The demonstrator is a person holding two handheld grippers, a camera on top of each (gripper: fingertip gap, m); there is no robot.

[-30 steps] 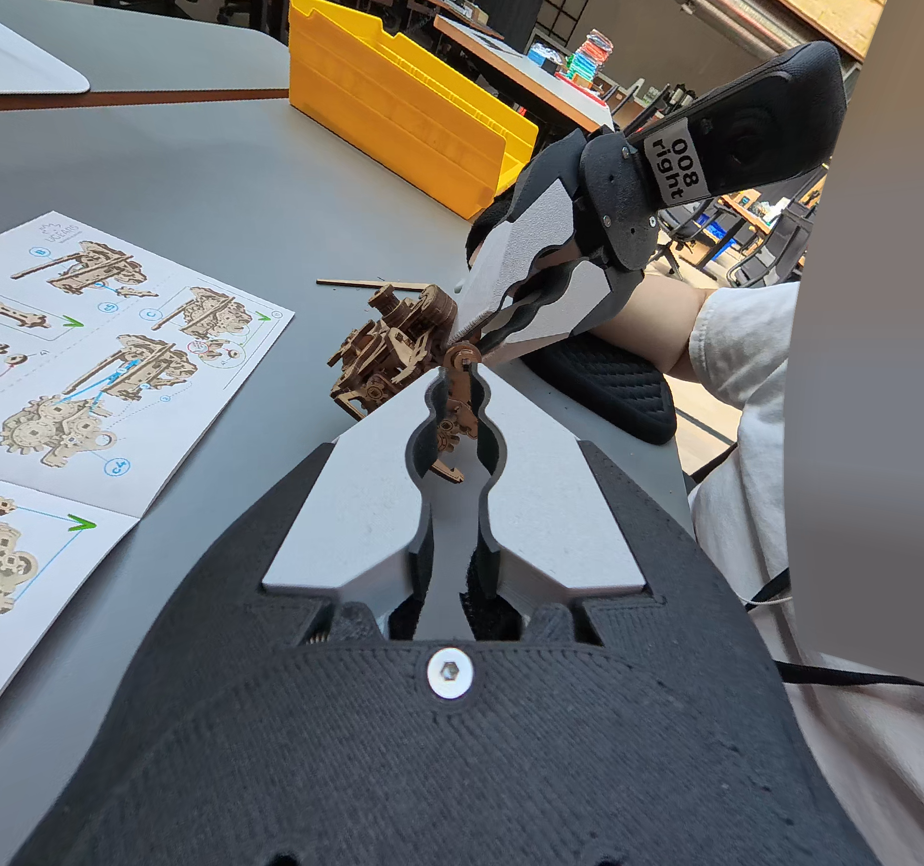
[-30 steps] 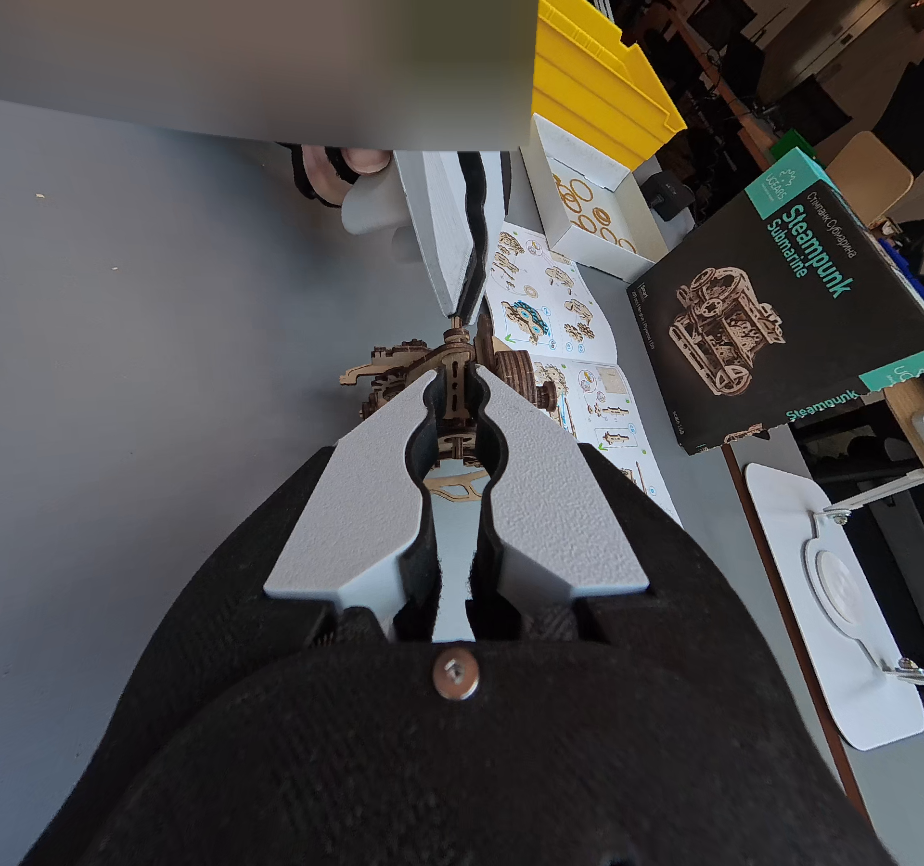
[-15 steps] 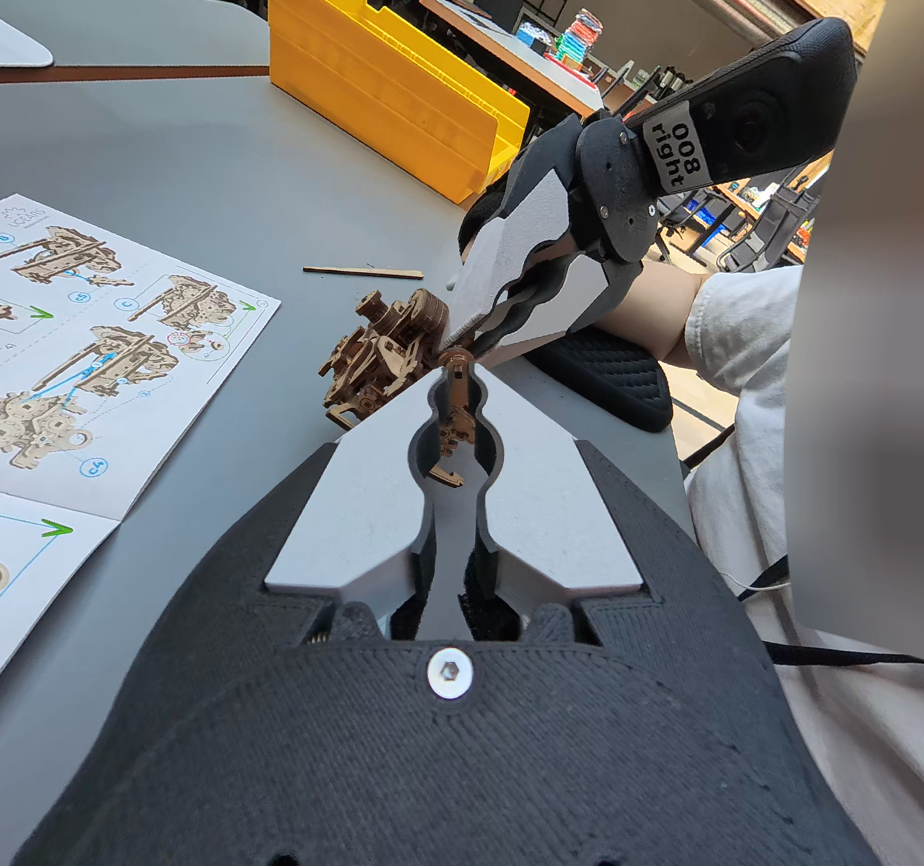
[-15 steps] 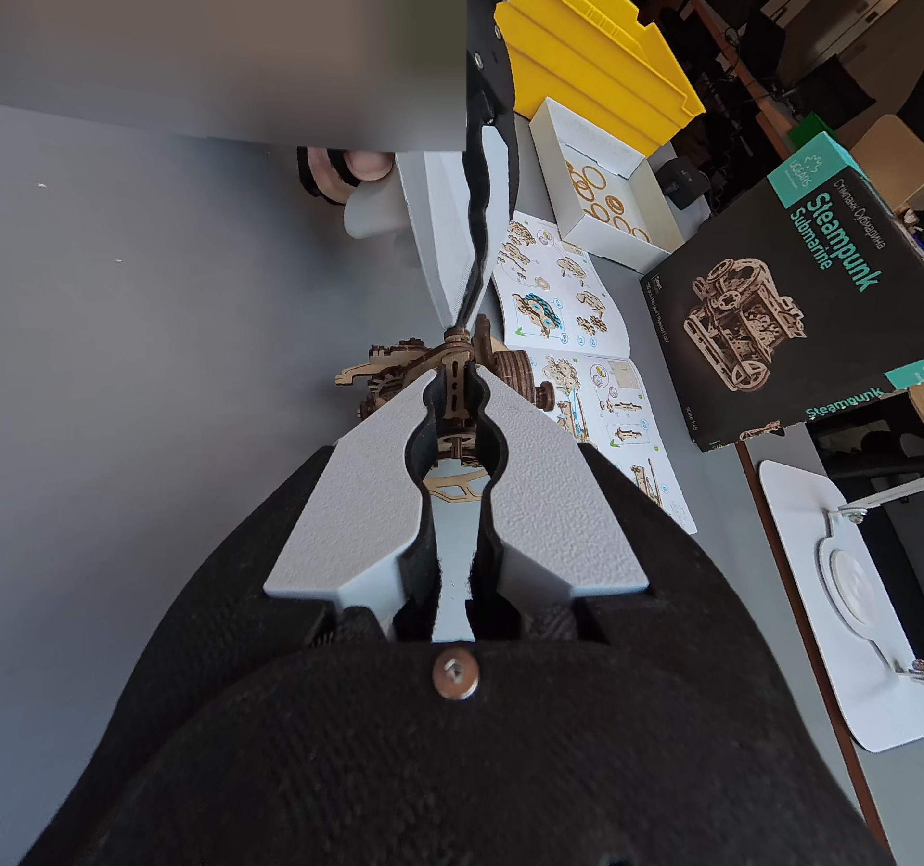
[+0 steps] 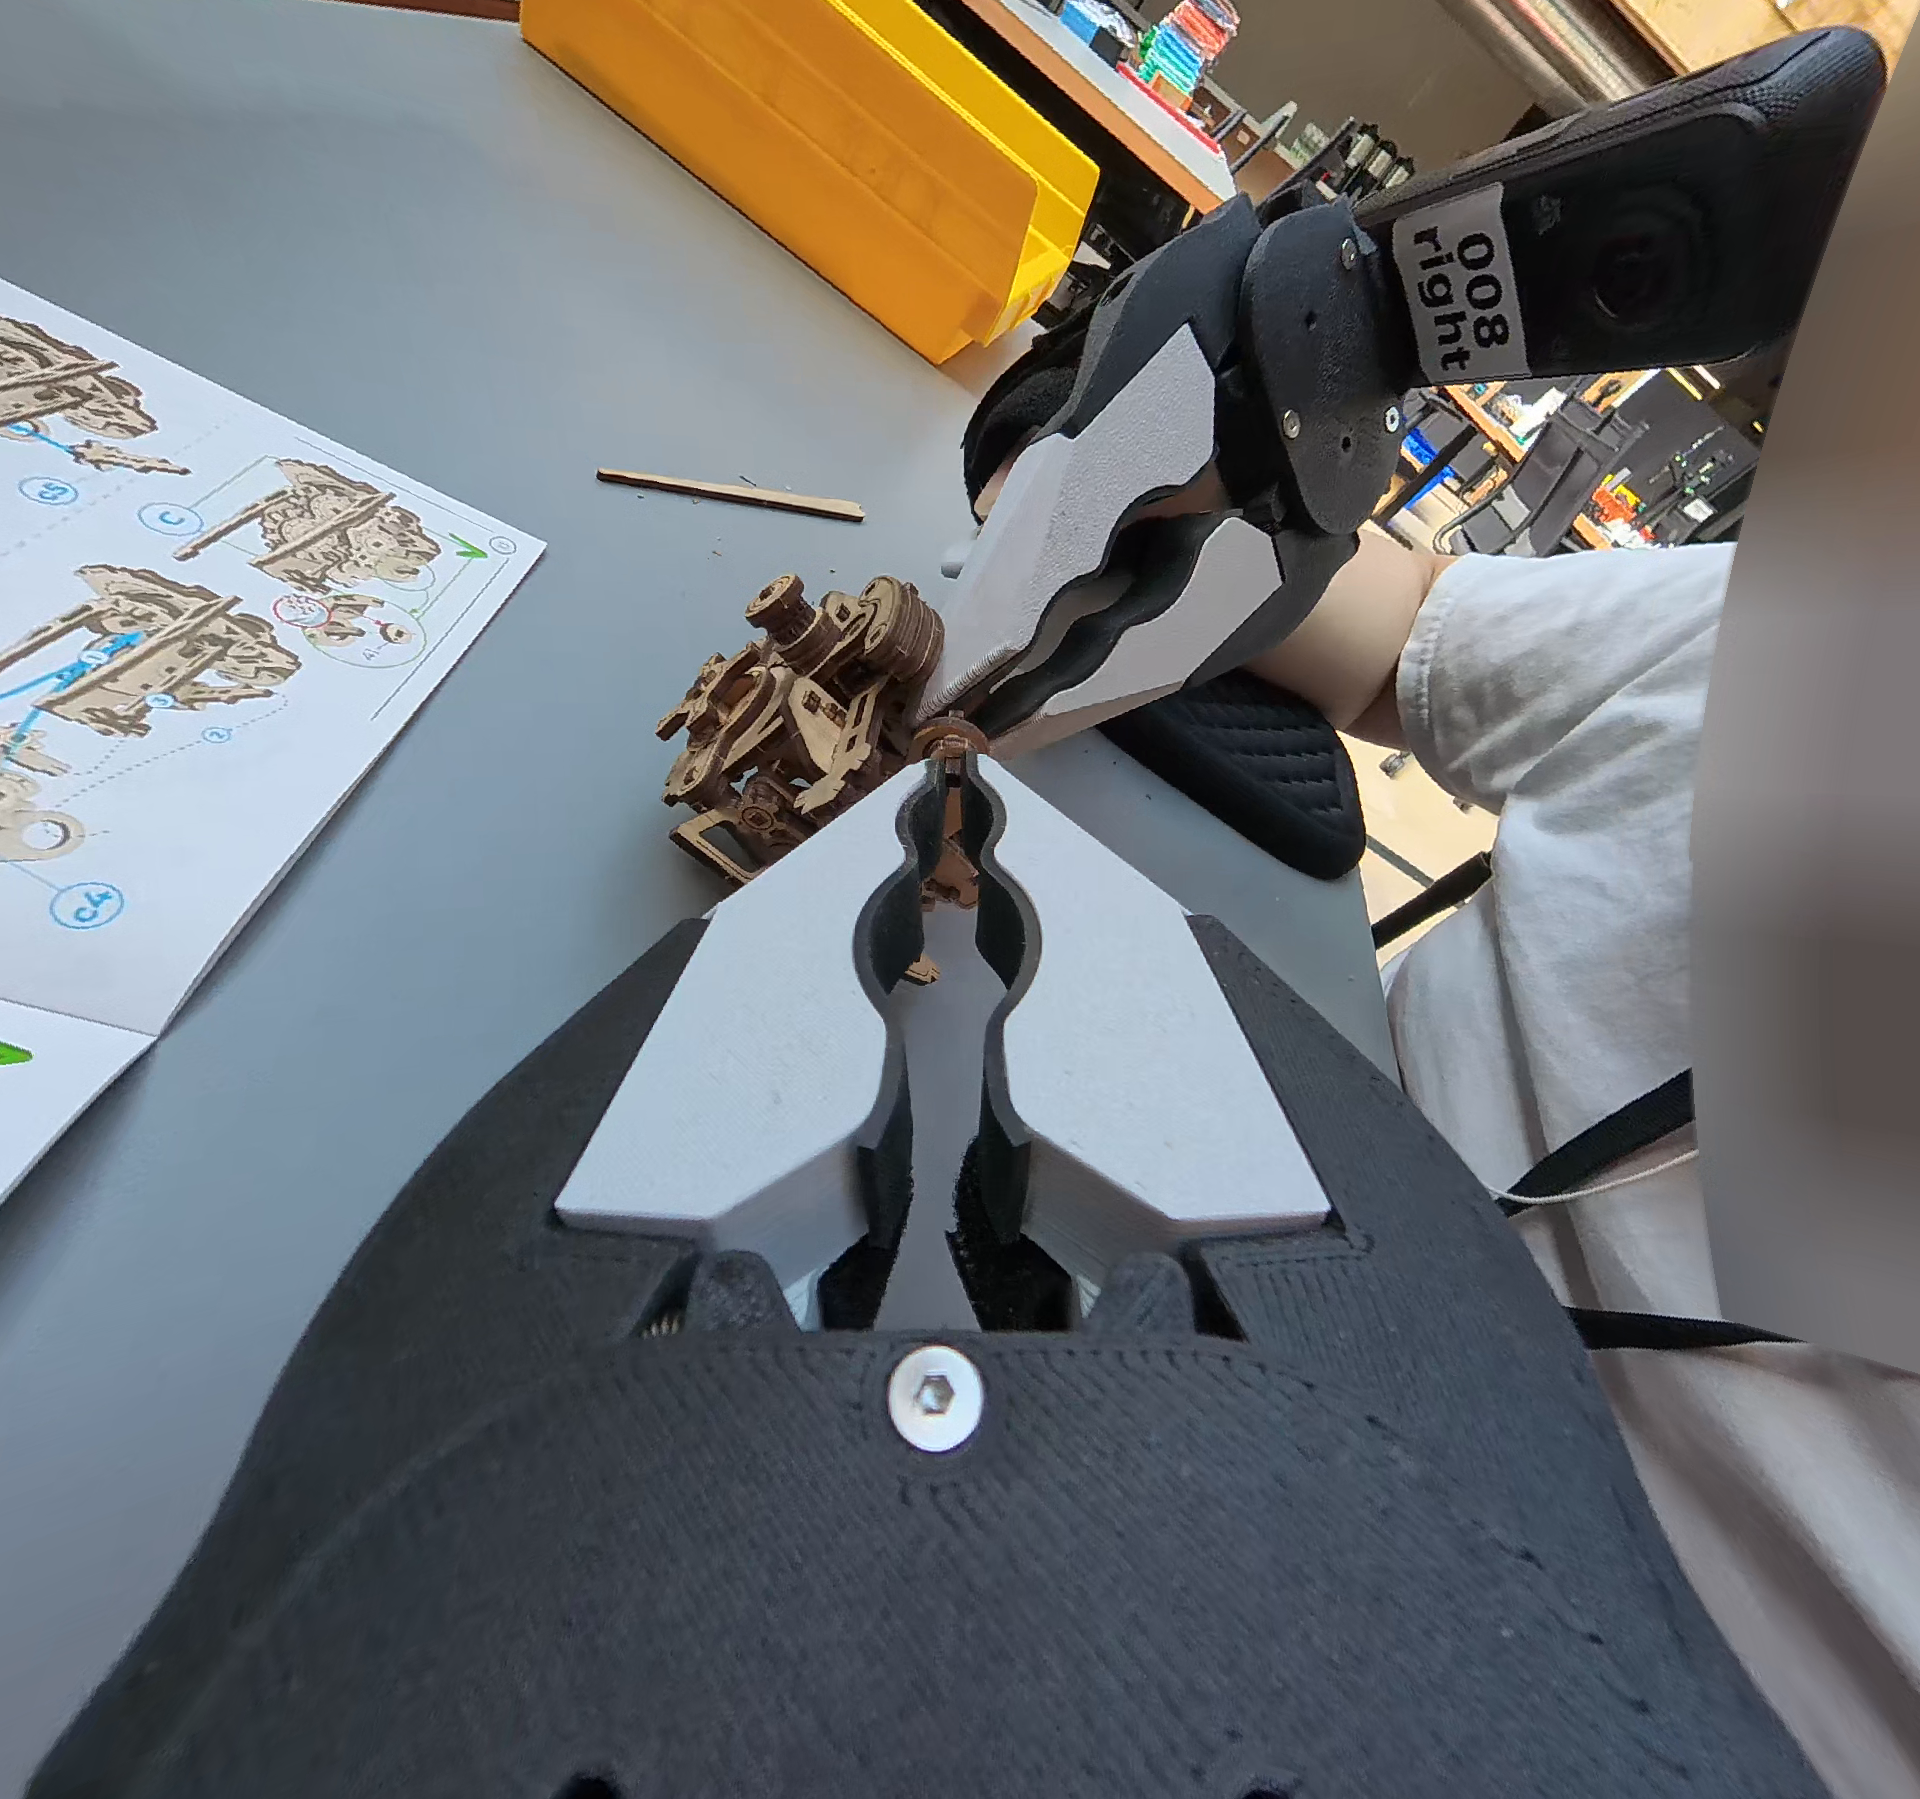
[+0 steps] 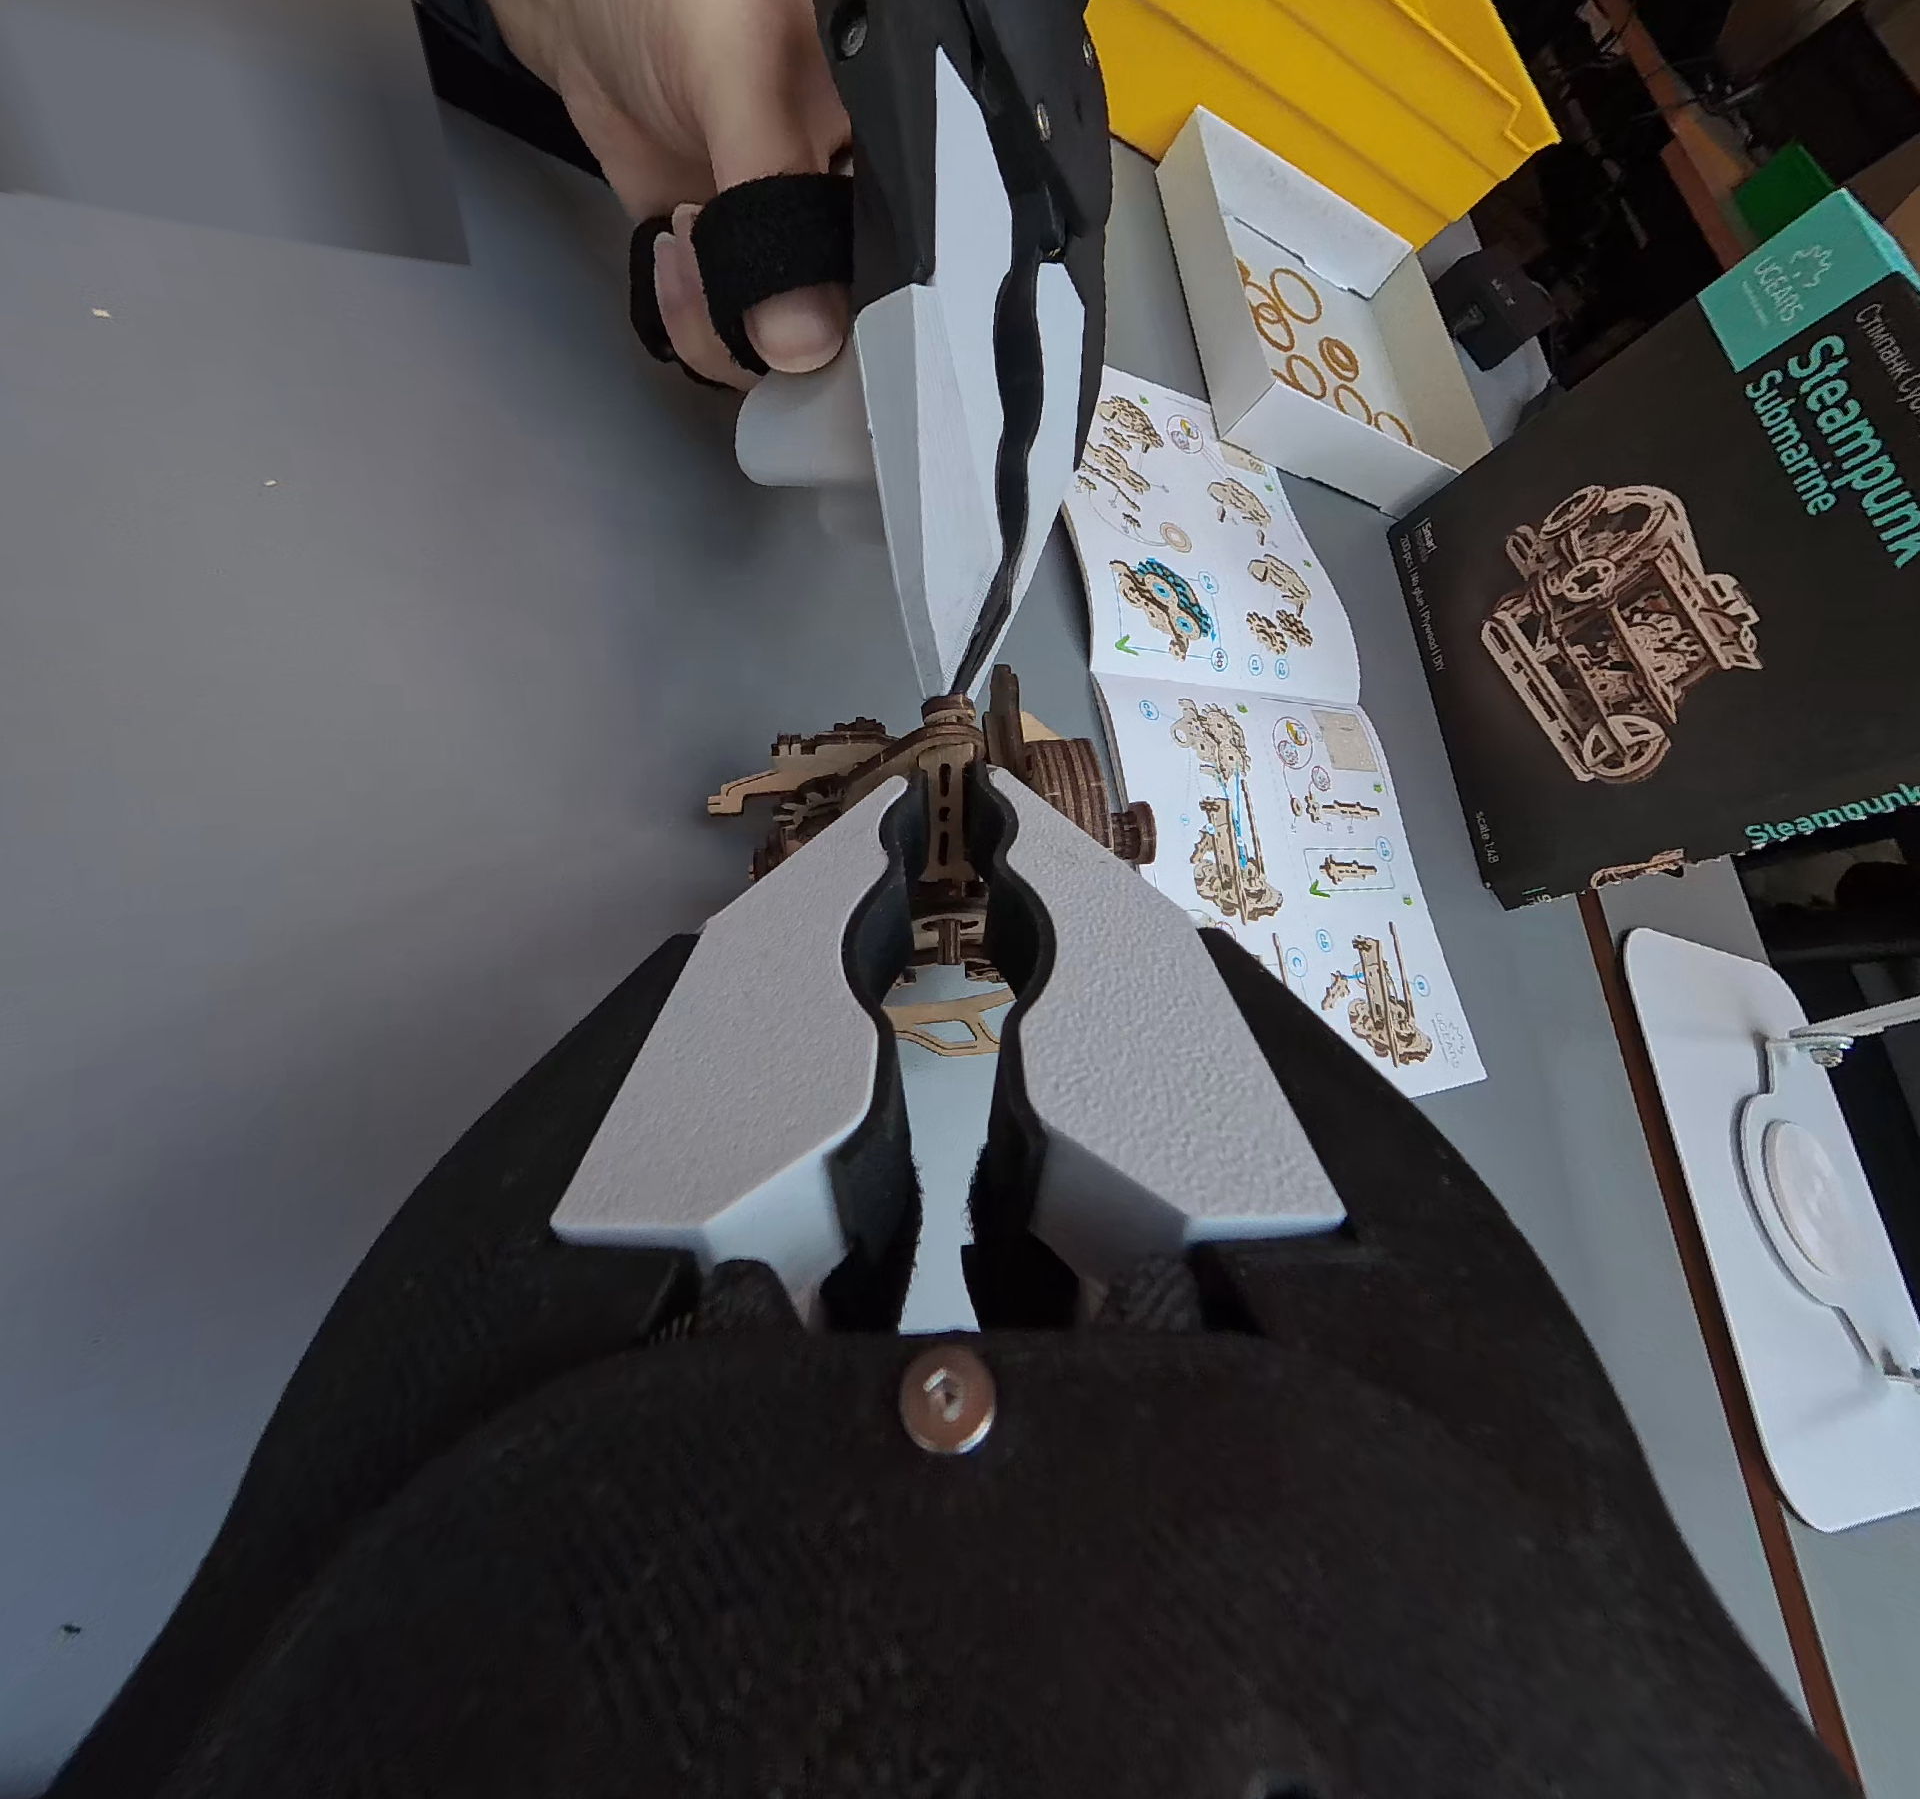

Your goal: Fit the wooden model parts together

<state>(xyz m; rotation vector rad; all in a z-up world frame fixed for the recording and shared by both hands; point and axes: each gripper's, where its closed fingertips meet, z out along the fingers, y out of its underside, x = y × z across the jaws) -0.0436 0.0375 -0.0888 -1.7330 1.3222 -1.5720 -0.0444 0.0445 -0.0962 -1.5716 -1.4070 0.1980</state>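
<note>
Against the grey tabletop [image 5: 343,222], the left wrist view shows the wooden model [image 5: 800,710] resting just beyond the tips of the left gripper [image 5: 951,773]. Its jaws are nearly closed, pinching a thin wooden part [image 5: 948,856] that runs lengthwise along the gap between them, its round brown end [image 5: 948,737] poking out at the tips. The right gripper [image 5: 961,710] comes in from the right of the model, and its tips meet that same round end. Left of the model lies the instruction booklet [image 5: 208,627]; beyond it a loose wooden stick [image 5: 727,492], then a yellow bin [image 5: 810,108].

From the right wrist view, the model [image 6: 997,783] sits directly ahead of the right gripper [image 6: 948,783], whose jaws clamp a slotted upright piece [image 6: 943,824] of it. The left gripper [image 6: 951,695] descends onto the model from above, jaws closed on the small round end [image 6: 948,710]. The booklet [image 6: 1247,731], a white tray of rings [image 6: 1320,347] and a dark box [image 6: 1662,586] lie right of the model.

The fit likely turns on this: the thin part's long axis lies nearly at right angles to the right gripper's hold, both tips touching at one joint, neither nearer.
</note>
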